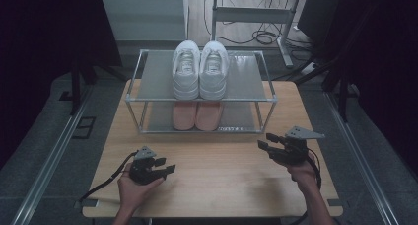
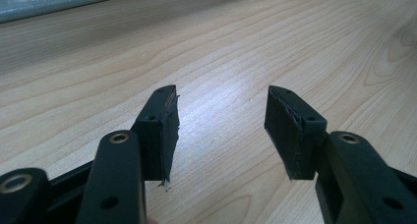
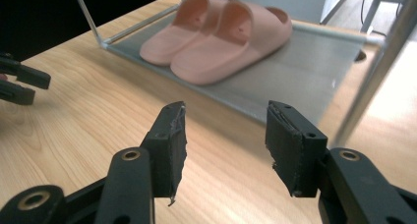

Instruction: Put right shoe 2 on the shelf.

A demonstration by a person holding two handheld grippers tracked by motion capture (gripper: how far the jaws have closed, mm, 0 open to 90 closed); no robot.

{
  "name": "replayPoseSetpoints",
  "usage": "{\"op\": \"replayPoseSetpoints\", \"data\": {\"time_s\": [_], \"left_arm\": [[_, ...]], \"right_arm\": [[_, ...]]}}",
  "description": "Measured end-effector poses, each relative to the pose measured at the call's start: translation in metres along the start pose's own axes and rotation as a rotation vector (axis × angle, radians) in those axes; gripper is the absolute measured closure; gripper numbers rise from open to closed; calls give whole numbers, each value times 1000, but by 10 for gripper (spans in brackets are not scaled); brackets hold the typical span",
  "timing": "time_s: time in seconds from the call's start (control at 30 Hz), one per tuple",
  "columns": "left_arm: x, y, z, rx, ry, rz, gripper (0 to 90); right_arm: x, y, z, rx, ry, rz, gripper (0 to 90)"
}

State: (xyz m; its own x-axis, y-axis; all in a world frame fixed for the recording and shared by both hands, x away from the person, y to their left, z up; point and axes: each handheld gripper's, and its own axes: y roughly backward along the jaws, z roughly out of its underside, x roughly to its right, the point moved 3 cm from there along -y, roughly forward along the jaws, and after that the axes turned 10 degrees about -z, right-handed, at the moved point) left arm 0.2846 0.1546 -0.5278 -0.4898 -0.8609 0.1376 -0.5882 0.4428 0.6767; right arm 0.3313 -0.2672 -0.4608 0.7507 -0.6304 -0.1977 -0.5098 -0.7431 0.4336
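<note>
Right hand-held gripper [image 3: 223, 140], jaws spread and empty, faces the pale pink foam slides [image 3: 216, 35] on the metal-framed shoe rack's lower shelf [image 3: 295, 81], long axes pointing away; nearer than left hand-held gripper [image 1: 165, 167], also spread.

pink slippers [image 3: 216, 40] | pair, side by side | lower rack shelf [image 3: 305, 81]

A metal shoe rack [image 1: 266, 99] stands on the wooden table [image 1: 222, 180].

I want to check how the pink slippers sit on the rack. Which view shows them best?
The right gripper view: the pink slippers lie close, side by side on the lower shelf. In the high view the top shelf covers all but their front ends.
</note>
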Motion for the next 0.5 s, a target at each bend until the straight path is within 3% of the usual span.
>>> {"op": "replayPoseSetpoints", "data": {"time_s": [0.3, 0.5], "left_arm": [[0, -1, 0, -3, -2, -4, 472], [0, -2, 1, -3, -3, -7, 472]], "right_arm": [[15, -1, 33, -7, -58, 10, 494], [19, -5, 43, -11, -72, 16, 492]]}}
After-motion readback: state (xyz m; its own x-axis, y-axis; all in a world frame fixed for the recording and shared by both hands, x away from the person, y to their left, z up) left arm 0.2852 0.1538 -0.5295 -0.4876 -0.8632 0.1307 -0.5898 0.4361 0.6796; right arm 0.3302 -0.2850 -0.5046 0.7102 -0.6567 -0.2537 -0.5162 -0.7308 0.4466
